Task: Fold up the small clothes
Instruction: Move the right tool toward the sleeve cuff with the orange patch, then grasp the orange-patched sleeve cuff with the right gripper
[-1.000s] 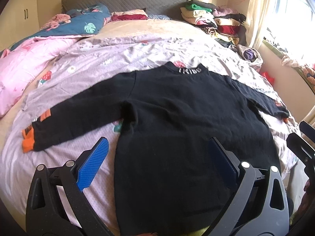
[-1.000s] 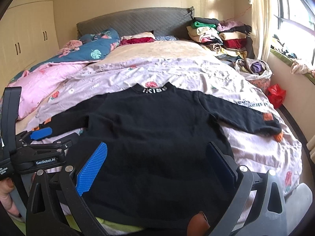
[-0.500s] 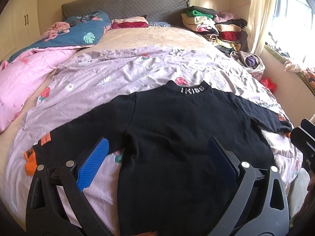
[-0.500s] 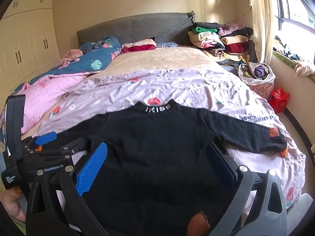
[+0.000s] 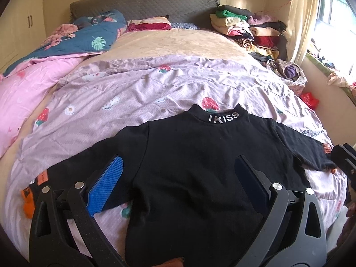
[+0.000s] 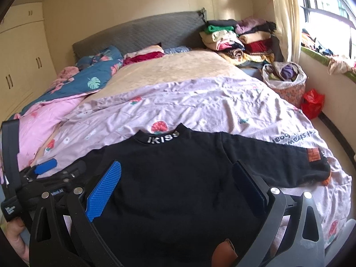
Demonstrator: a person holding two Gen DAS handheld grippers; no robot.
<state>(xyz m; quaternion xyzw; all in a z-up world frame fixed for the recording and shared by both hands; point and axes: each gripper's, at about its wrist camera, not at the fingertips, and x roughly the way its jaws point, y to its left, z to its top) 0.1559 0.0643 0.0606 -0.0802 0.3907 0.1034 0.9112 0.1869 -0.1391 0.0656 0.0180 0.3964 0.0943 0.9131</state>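
Note:
A small black long-sleeved top (image 5: 195, 166) with "IKISS" on its collar lies flat on the lilac strawberry sheet (image 5: 138, 98), sleeves spread out, orange cuffs at the ends. It also shows in the right wrist view (image 6: 178, 178). My left gripper (image 5: 178, 178) is open and empty, held above the lower body of the top. My right gripper (image 6: 175, 182) is open and empty too, above the top's right half. The left gripper also shows at the left edge of the right wrist view (image 6: 44, 171).
A stack of folded clothes (image 5: 249, 29) sits at the bed's far right by the grey headboard (image 5: 142, 2). Pink and blue quilts (image 5: 55, 53) lie bunched on the left. A bag of clothes (image 6: 284, 80) and a red bag (image 6: 312, 104) stand on the floor at right.
Both grippers have drawn back and risen from the top, so more of the bed shows. Both stay open. The top has not moved.

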